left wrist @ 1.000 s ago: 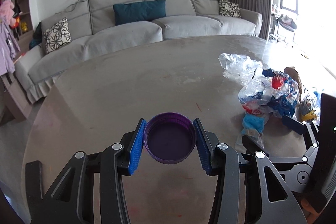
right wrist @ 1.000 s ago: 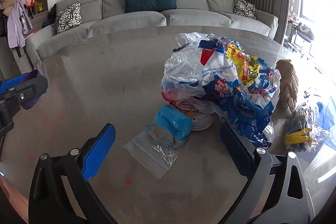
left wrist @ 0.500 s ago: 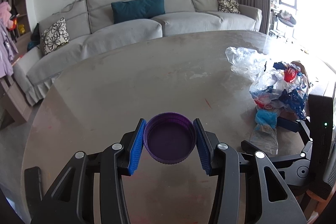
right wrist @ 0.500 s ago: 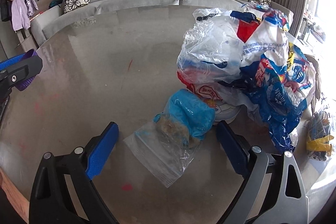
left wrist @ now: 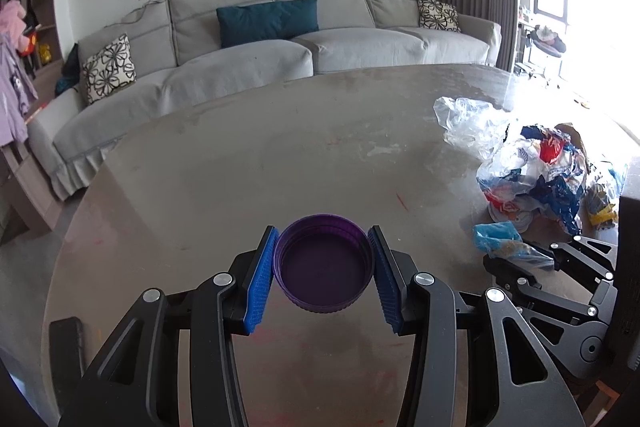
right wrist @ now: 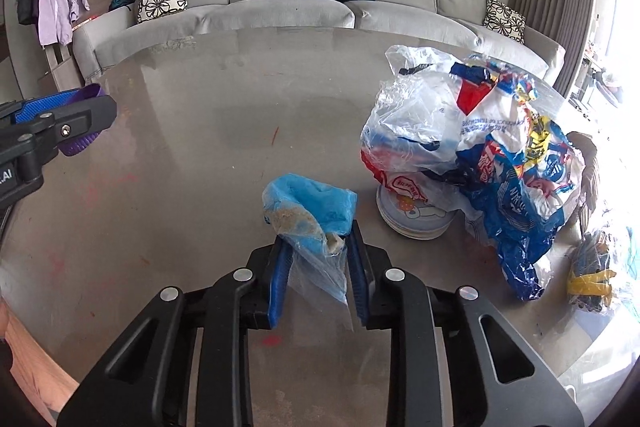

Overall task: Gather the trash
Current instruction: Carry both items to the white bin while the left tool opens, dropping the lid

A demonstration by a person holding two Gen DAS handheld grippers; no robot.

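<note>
My left gripper (left wrist: 322,233) is shut on a purple round lid (left wrist: 323,267), held open side up above the grey table (left wrist: 240,167). In the right wrist view that lid (right wrist: 80,145) shows at the far left. My right gripper (right wrist: 317,237) is closing, and its blue pads pinch a clear plastic bag with a blue wad and crumbs inside (right wrist: 310,205); the bag's lower end hangs between the fingers. The left wrist view shows the same bag (left wrist: 498,237) at the right gripper's tips. To the right lies a heap of crumpled wrappers and plastic bags (right wrist: 480,147).
A stack of paper plates (right wrist: 412,223) sits under the heap's left side. A bundle bound with yellow tape (right wrist: 592,277) and a brown object (right wrist: 590,163) lie near the table's right edge. A grey sofa (left wrist: 280,59) stands behind the table.
The right gripper's jaws have come together from wide open onto the clear bag with the blue wad, and the bag has bunched up between them. The left gripper still holds the purple lid.
</note>
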